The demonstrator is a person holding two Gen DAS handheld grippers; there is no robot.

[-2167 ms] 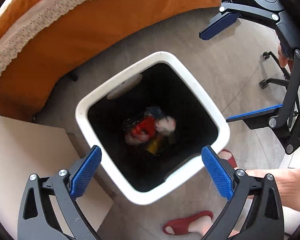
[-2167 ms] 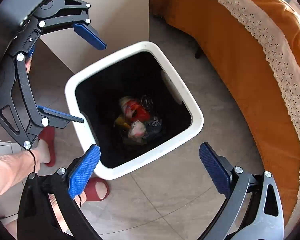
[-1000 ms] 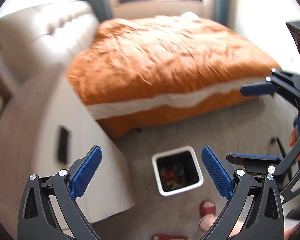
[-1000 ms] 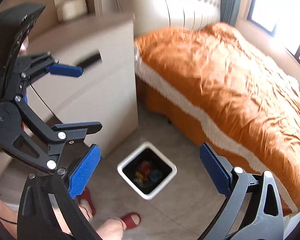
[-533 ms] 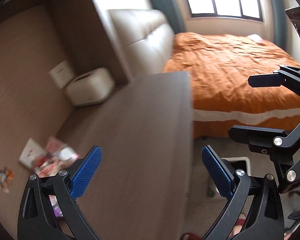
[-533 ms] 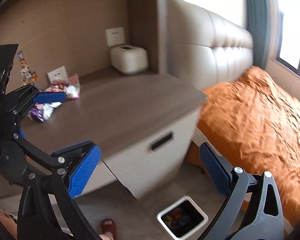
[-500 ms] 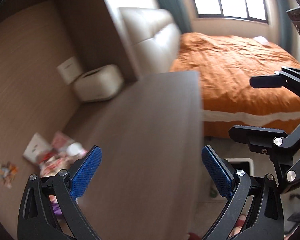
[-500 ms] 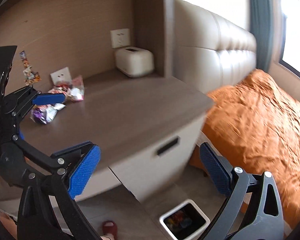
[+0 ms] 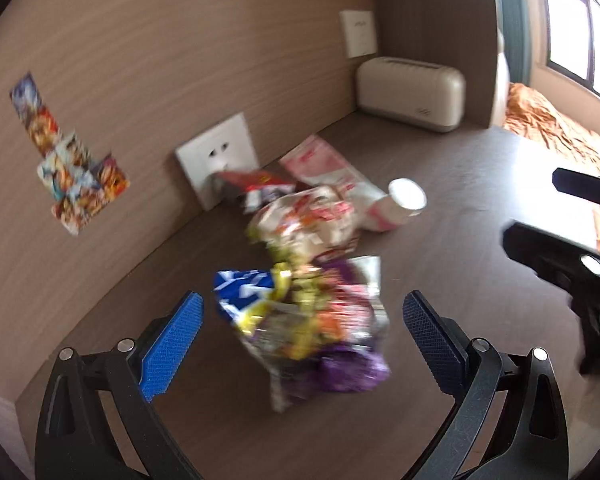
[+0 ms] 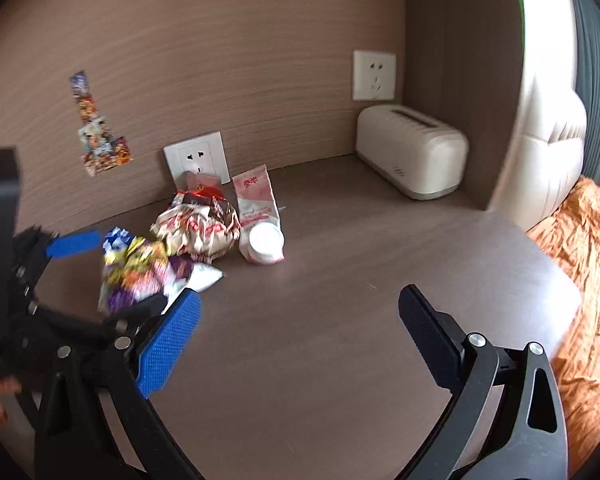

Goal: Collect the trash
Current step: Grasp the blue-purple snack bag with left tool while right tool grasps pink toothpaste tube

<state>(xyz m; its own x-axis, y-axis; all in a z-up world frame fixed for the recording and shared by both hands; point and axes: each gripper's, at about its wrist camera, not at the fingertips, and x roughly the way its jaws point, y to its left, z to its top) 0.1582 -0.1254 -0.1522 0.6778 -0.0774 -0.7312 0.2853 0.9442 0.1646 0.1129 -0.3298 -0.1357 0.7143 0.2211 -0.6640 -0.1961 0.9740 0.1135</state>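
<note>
Now, left hand-held gripper point(image 9: 302, 320) wide apart over purple snack wrapper point(image 9: 312, 320), right hand-held gripper point(image 10: 298, 320) released, nr desk point(image 10: 340, 280).

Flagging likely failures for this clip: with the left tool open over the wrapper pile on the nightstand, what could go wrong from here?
1. The left tool straddles the purple-and-yellow snack wrapper, which touches the crumpled red-and-white wrapper; closing may catch both or only a loose edge.
2. The tipped white cup lies beside the pile and could roll if nudged.
3. The right tool is close by, so they might collide.
</note>
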